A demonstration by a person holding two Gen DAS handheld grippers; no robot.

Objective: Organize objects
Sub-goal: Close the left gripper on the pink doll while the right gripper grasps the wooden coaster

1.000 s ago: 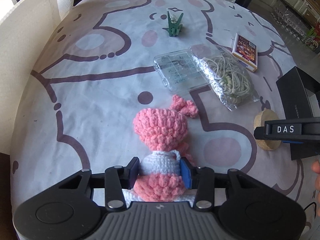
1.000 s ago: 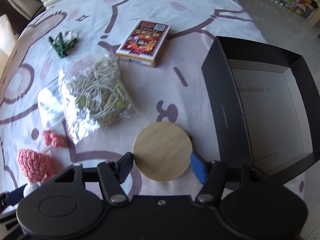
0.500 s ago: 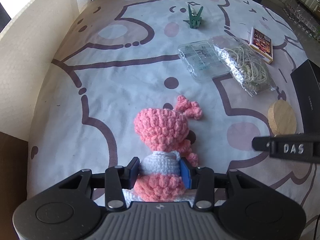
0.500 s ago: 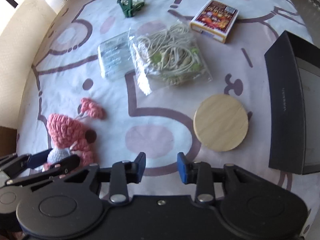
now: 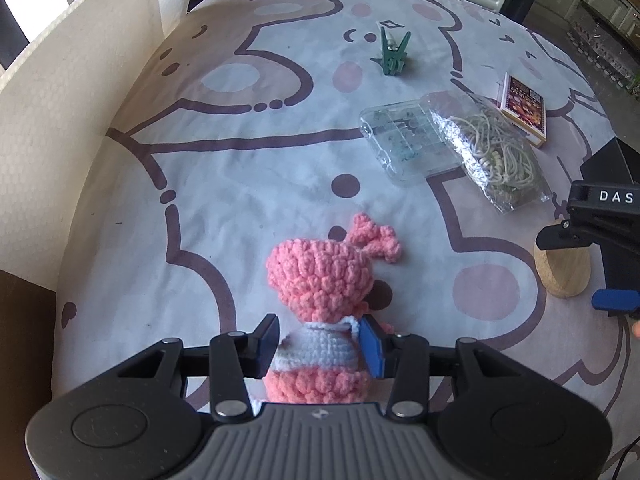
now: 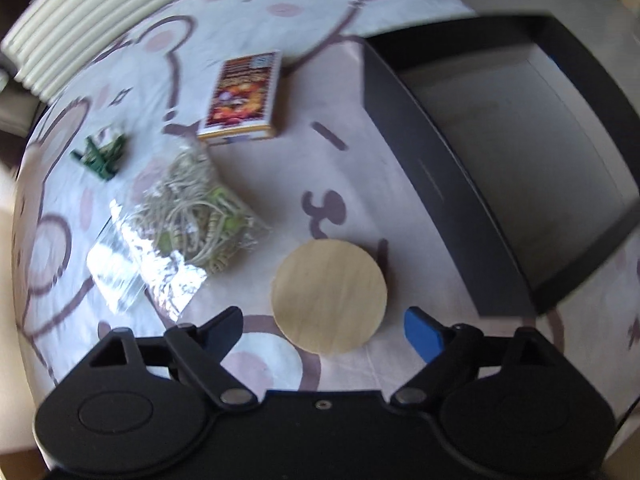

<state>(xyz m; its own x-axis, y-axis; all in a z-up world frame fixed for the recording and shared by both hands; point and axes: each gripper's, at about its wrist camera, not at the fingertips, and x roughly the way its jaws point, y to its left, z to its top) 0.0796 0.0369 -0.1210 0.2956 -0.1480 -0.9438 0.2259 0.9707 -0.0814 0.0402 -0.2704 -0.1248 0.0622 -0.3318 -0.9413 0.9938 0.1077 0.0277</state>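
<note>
The left gripper (image 5: 318, 346) is clenched on the white middle of a pink crocheted doll (image 5: 320, 280), which lies on the cartoon-printed tablecloth (image 5: 240, 184) near its near edge, head pointing toward the far edge. The right gripper (image 6: 324, 328) has its jaws opening, spread wide; the wooden disc (image 6: 330, 296) lies flat on the cloth between the fingertips, with a gap on each side and neither pad touching it. Just beside the disc, toward the right edge, stands an open black box (image 6: 424, 184) with a pale inside. A clear bag of tangled cord (image 6: 196, 216) lies left of the disc, overlapping a clear plastic case (image 5: 404, 140). A card box (image 6: 244, 96) lies beyond the bag, and a green clip (image 5: 394, 54) sits toward the far edge, well apart from the doll
</note>
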